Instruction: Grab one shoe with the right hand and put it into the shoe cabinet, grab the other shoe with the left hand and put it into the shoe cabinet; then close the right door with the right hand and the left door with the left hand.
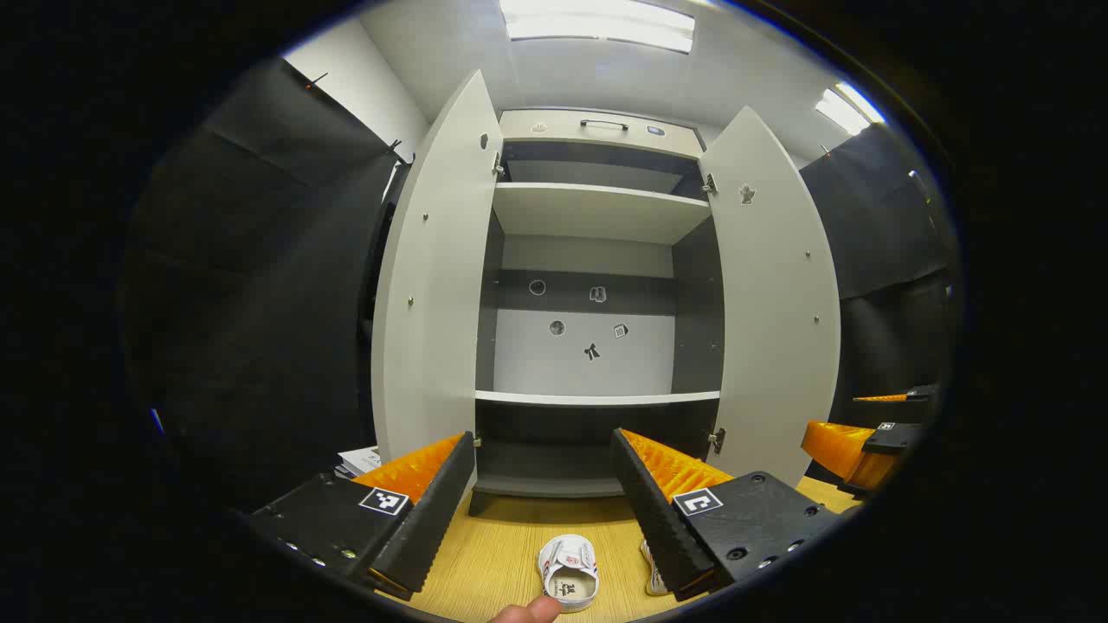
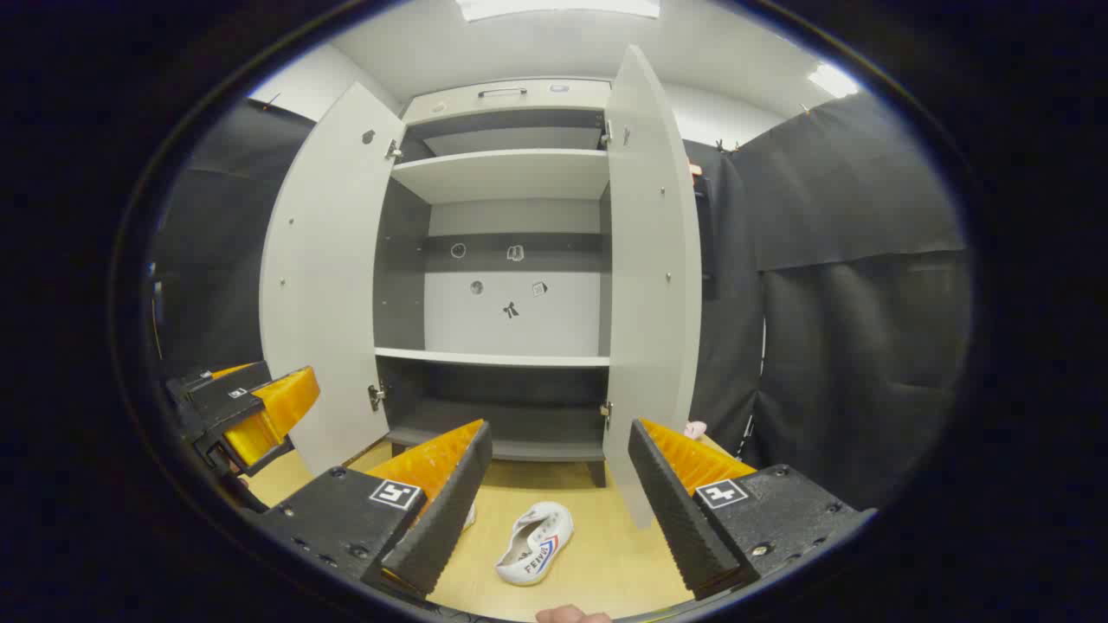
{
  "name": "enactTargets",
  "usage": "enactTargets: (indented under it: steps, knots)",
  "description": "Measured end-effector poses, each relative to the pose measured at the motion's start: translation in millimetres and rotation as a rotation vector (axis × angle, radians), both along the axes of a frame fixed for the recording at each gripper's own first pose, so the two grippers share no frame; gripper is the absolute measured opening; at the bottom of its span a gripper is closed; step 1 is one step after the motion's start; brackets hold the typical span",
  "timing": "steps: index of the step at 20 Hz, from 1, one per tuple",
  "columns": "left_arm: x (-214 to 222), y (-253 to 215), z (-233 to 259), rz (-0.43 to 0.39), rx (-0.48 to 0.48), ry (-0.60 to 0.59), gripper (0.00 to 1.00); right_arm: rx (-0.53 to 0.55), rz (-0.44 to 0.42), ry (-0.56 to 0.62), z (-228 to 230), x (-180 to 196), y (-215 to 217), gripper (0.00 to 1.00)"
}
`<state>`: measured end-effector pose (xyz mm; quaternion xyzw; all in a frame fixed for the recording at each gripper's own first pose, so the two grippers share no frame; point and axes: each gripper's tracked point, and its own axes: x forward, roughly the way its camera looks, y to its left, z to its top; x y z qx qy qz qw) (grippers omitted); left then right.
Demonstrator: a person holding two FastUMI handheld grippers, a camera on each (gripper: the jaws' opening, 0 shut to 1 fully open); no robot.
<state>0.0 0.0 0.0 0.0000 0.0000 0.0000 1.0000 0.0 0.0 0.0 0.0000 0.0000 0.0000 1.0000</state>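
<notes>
Fingers of our left gripper (image 1: 544, 497) stand wide apart with nothing between them, and those of our right gripper (image 2: 560, 493) are spread just as far, also holding nothing. Both hover above a pale wooden worktop (image 2: 606, 554) that runs up to the foot of the shoe cabinet (image 1: 597, 285), a grey piece with white shelves, small stickers on its back panel, and a drawer with a handle on top. Its left door (image 1: 433, 294) and right door (image 1: 775, 303) both stand swung open towards us. Black cloth walls close the booth on either side, with white ceiling lights above. In the left gripper view, one white shoe (image 1: 569, 571) lies on the worktop near us, between the two fingers and below them, its opening turned up; a second shoe (image 1: 653, 571) is partly hidden behind the right-hand finger. In the right gripper view, a white shoe (image 2: 535, 543) lies tipped on its side between the fingers, nearer the left one, and the toe of another shoe (image 2: 468, 517) peeps from behind that finger. A fingertip shows at the bottom edge of each view.
</notes>
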Motion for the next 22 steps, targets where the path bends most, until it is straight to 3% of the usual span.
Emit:
enactTargets:
  steps: [16, 22]
  knots:
    - [3, 6, 5, 0.004, 0.004, -0.019, 0.95, -0.004, 0.014, -0.013, 1, 3, 5, 1.00]
    - [0, 12, 5, 0.011, 0.008, -0.021, 0.95, -0.013, 0.040, 0.042, -23, 15, 24, 1.00]
